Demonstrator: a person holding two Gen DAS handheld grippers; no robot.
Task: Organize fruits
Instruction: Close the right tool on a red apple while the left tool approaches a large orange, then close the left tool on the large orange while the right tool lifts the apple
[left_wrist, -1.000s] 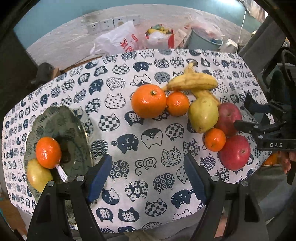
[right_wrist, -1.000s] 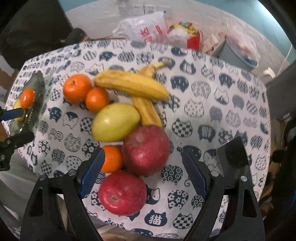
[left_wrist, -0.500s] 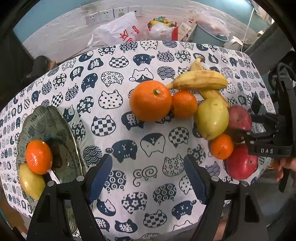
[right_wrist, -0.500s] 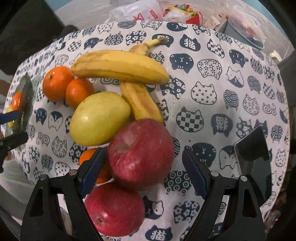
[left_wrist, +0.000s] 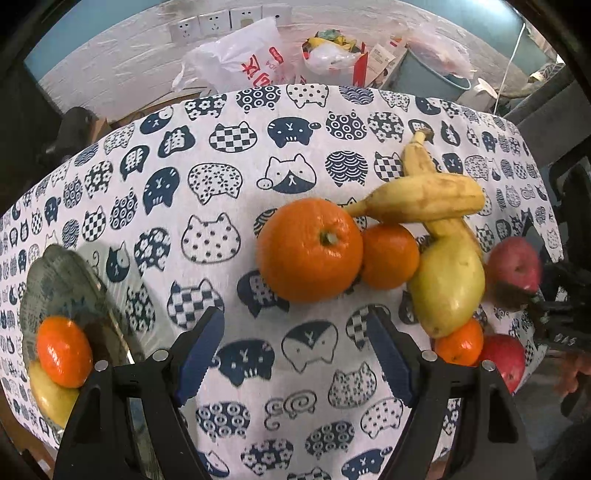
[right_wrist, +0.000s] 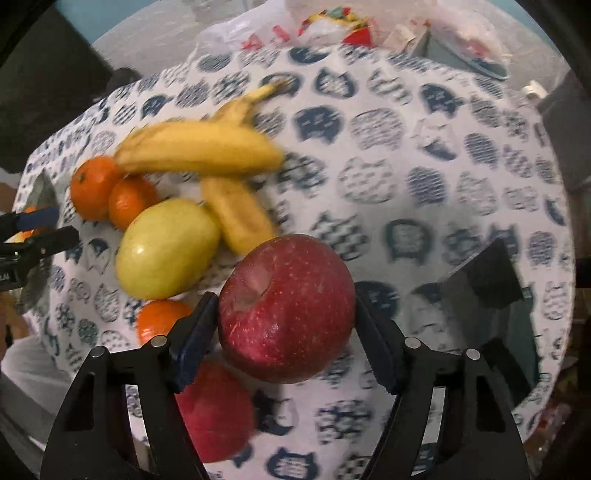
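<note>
My right gripper (right_wrist: 286, 299) is closing around a red apple (right_wrist: 286, 310); both blue pads lie against its sides. A second red apple (right_wrist: 218, 410) sits below it, with a mandarin (right_wrist: 159, 317), a yellow-green pear (right_wrist: 166, 247) and two bananas (right_wrist: 199, 151) to the left. My left gripper (left_wrist: 295, 321) stands open over bare cloth, just short of a large orange (left_wrist: 309, 250) and a smaller orange (left_wrist: 389, 256). At the left, a glass plate (left_wrist: 74, 280) holds a mandarin (left_wrist: 64, 350) and a yellow fruit (left_wrist: 48, 395).
A cat-print cloth (left_wrist: 221, 236) covers the table. A dark flat slab (right_wrist: 484, 280) lies on it at the right. Beyond the far edge are a white plastic bag (left_wrist: 240, 62), a grey bin (left_wrist: 428, 74) and wall sockets (left_wrist: 221, 24).
The right gripper came down over the upper red apple and narrowed onto it. The left gripper moved right and lower toward the large orange, still open; the plate slid toward the left edge of view.
</note>
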